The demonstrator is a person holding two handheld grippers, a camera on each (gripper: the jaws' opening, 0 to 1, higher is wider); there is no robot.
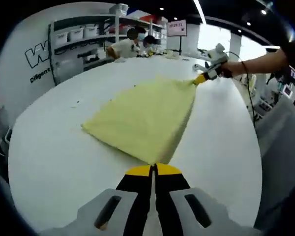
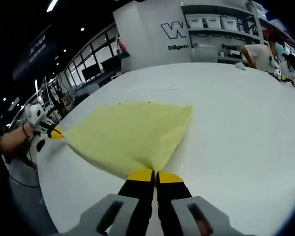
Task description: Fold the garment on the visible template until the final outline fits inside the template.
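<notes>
On a large white tabletop, a pale yellow cloth garment lies partly lifted, stretched between two corners. The left gripper has its jaws pinched closed on the near corner; the right gripper clamps the opposite corner. No template outline can be made out. The folding seems mid-way, with the garment not yet laid down in a final compact shape.

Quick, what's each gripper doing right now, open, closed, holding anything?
Left gripper: closed on a corner of the yellow garment.
Right gripper: closed on another corner of it.
</notes>
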